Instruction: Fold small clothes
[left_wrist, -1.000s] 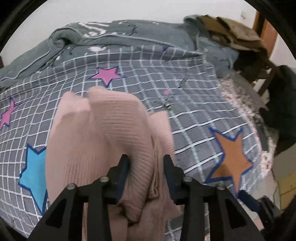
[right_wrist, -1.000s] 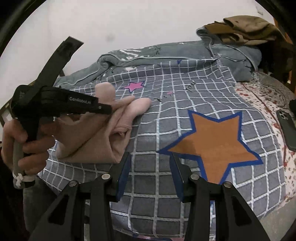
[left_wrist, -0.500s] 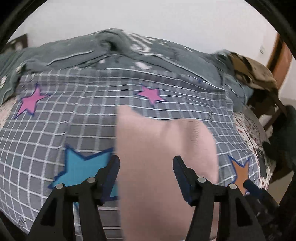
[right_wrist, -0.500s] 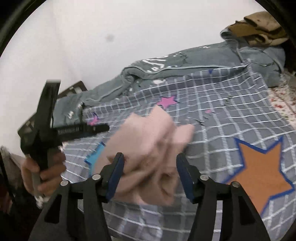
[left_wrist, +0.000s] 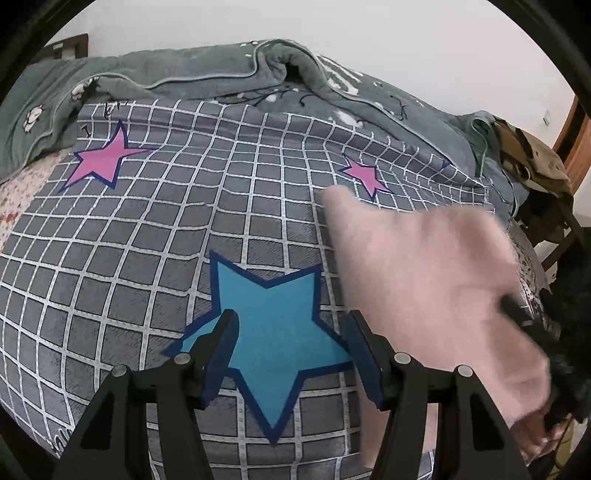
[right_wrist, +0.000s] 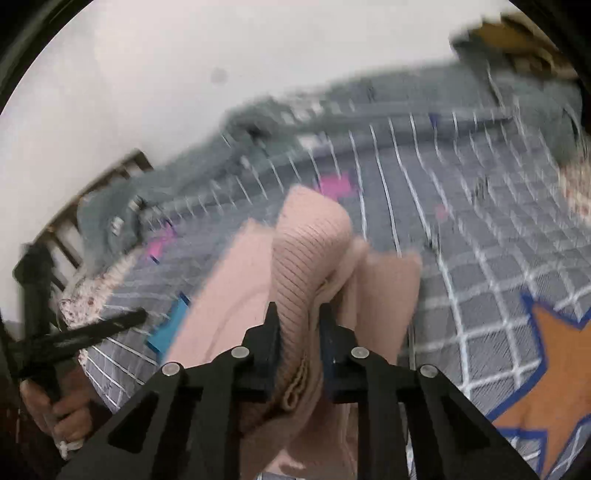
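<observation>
The right gripper (right_wrist: 297, 321) had just been closing & its jaws were clamped on a ribbed fold of the pink knit garment (right_wrist: 310, 258), w/ the cloth bunched between the pads and the rest draping down in front of the gripper over the bed. In the left wrist view the same pink garment (left_wrist: 424, 280) showed as a blurred sheet at the right, above the grey checked bedspread (left_wrist: 147, 258), w/ a dark bit of the other tool at its right edge. The left gripper (left_wrist: 290, 350) stood open, approx. half spread, nothing between its fingers; it hung over the blue star (left_wrist: 273, 332) printed on the bedspread, just left of the garment, apart from it. Two pink stars (left_wrist: 101, 162) lay farther back on the spread, one far left, one far right. A grey-green blanket (left_wrist: 221, 74) was rumpled along the far edge of the bed against the white wall (left_wrist: 332, 22), & a pile of tan clothes (left_wrist: 532, 155) sat at the far right. From the right wrist view, a hand (right_wrist: 59, 402) at the near left held the left gripper's black handle, and an orange star (right_wrist: 554, 369) on the bedspread showed near right. That view was smeared w/ motion blur, so finer detail couldn't be made out.
</observation>
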